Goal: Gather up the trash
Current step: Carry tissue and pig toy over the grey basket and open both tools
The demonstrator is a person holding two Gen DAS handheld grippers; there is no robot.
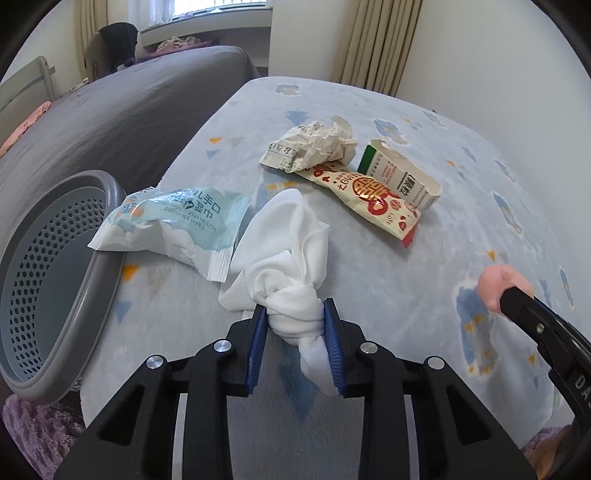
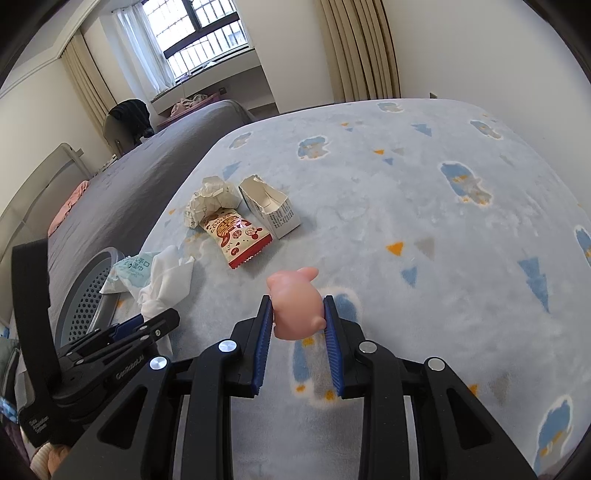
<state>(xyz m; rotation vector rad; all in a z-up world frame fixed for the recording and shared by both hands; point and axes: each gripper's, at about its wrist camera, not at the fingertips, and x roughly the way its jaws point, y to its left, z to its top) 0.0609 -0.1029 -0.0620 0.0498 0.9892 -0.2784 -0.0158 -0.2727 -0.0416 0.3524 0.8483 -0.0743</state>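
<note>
My left gripper (image 1: pixel 295 317) is shut on a knotted white cloth (image 1: pixel 291 258), held over the light blue blanket. My right gripper (image 2: pixel 298 310) is shut on a pink toy pig (image 2: pixel 295 306); the pig also shows at the right of the left wrist view (image 1: pixel 498 286). A grey perforated bin (image 1: pixel 48 280) lies at the left, with a teal wet-wipes packet (image 1: pixel 170 225) resting against its rim. Farther off lie a crumpled paper (image 1: pixel 317 144), a red and cream snack wrapper (image 1: pixel 369 195) and a torn white carton (image 1: pixel 402 177).
The blanket (image 2: pixel 406 206) with blue and orange shapes covers the bed. A grey bed (image 1: pixel 110 110) lies beyond at the left. A window (image 2: pixel 199 33), beige curtains (image 2: pixel 362 48) and a dark chair (image 2: pixel 127 118) stand at the back.
</note>
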